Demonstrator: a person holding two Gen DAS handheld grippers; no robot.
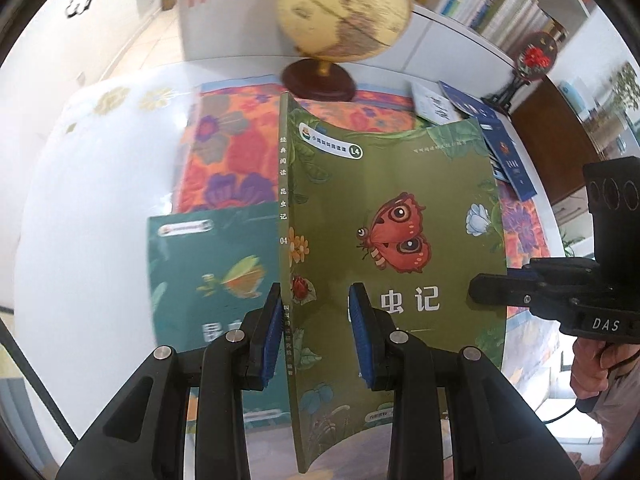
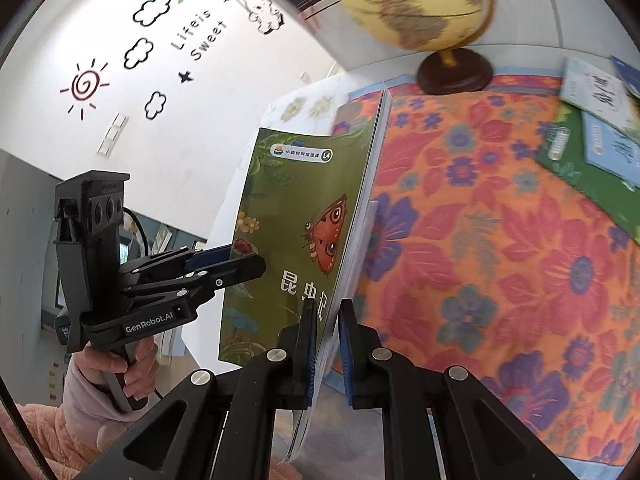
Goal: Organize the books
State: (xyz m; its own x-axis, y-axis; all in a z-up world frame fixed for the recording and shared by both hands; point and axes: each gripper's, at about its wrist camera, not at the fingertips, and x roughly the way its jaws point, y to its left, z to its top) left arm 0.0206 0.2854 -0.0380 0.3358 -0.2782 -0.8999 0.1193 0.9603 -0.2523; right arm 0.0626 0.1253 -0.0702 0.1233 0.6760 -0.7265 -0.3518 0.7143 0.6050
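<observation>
A green book with a red butterfly on its cover (image 1: 400, 200) (image 2: 288, 200) is held upright above the floral tablecloth (image 1: 232, 152) (image 2: 500, 240), its cover bowed. My left gripper (image 1: 316, 300) (image 2: 244, 260) is shut on its spine side. My right gripper (image 2: 326, 312) (image 1: 480, 300) is shut on the opposite page edge. A second, teal book (image 1: 208, 280) with a similar cover lies flat on the table, below and left of the held one.
A yellow globe (image 1: 344, 12) (image 2: 416, 4) on a dark round base stands at the table's far edge. Several books (image 1: 436, 106) (image 2: 600, 92) lie at the back right, beside a red flower ornament (image 1: 534, 60). A bookshelf (image 1: 480, 0) stands behind.
</observation>
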